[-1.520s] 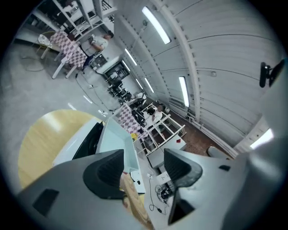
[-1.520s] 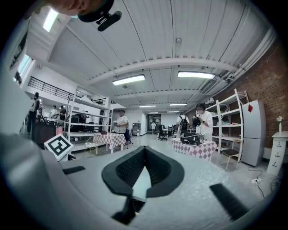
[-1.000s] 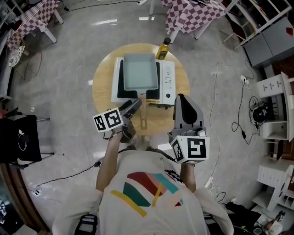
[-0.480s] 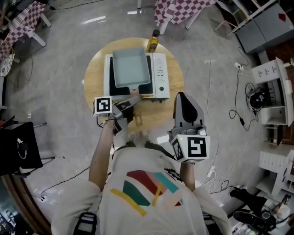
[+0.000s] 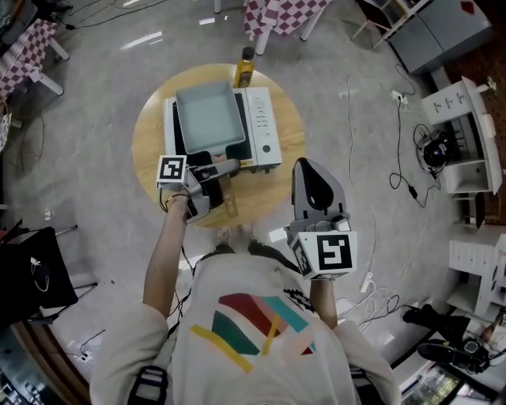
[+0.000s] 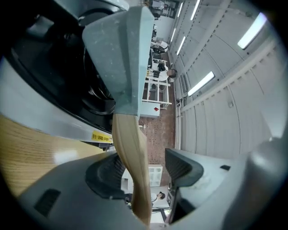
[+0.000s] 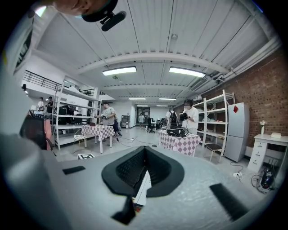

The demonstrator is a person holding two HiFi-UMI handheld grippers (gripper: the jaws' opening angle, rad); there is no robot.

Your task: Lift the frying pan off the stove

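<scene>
A grey rectangular frying pan (image 5: 207, 119) rests on the black top of a white stove (image 5: 263, 126) on a round wooden table (image 5: 285, 170). Its wooden handle (image 5: 229, 204) points toward me. My left gripper (image 5: 224, 168) is open and straddles the handle close to the pan. In the left gripper view the handle (image 6: 132, 157) runs between the two pads, lying against the left one with a gap to the right one, and the pan (image 6: 121, 58) fills the top. My right gripper (image 5: 307, 168) is shut on nothing, held off the table's right edge and aimed across the room (image 7: 145, 166).
A yellow oil bottle (image 5: 243, 67) stands behind the stove at the table's far edge. The stove's control panel (image 5: 265, 119) is to the right of the pan. Checkered tables (image 5: 277, 12) and white shelving (image 5: 466, 126) stand around on the grey floor, with cables trailing at the right.
My left arm has stretched forward, so the left gripper has gone from beside the handle to around it. The right gripper has stayed in place and shut.
</scene>
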